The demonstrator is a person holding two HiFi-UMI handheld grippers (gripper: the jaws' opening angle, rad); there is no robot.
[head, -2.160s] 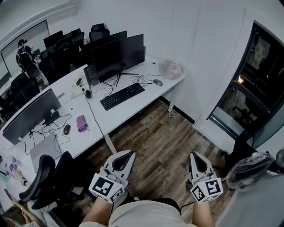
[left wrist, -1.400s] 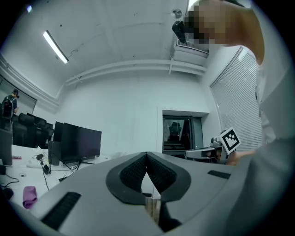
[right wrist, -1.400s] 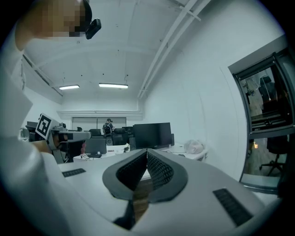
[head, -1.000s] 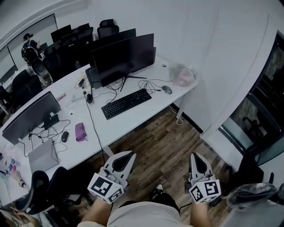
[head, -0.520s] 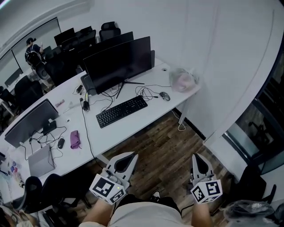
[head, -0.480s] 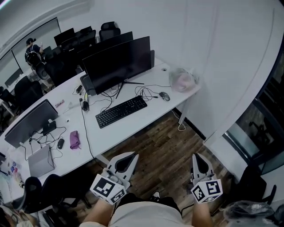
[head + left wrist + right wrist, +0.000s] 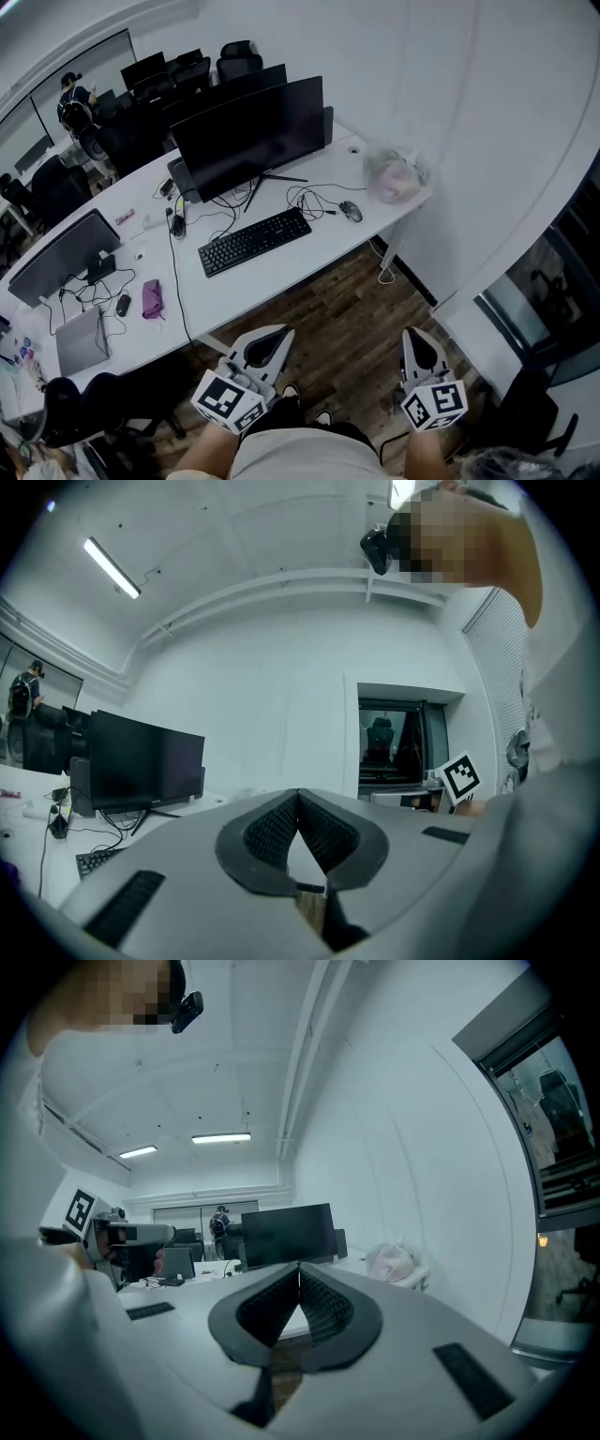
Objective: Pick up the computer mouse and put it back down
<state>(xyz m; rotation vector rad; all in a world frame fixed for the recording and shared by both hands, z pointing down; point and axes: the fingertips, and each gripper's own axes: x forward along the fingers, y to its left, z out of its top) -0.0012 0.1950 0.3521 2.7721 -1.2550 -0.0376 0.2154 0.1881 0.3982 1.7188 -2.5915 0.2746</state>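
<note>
Left gripper (image 7: 282, 331) and right gripper (image 7: 411, 333) closed, empty, mouse (image 7: 351, 211) on desk (image 7: 281, 269)

From above, the head view is aimed steeply down over the wooden floor (image 7: 347, 319), the left hand-held gripper (image 7: 284, 330) and right hand-held gripper (image 7: 411, 331) being caught at its lower edge. The left and right gripper views are carried low, pointed level along their jaws. The counter (image 7: 234, 281) and monitor (image 7: 248, 131) are shared by all three.
</note>
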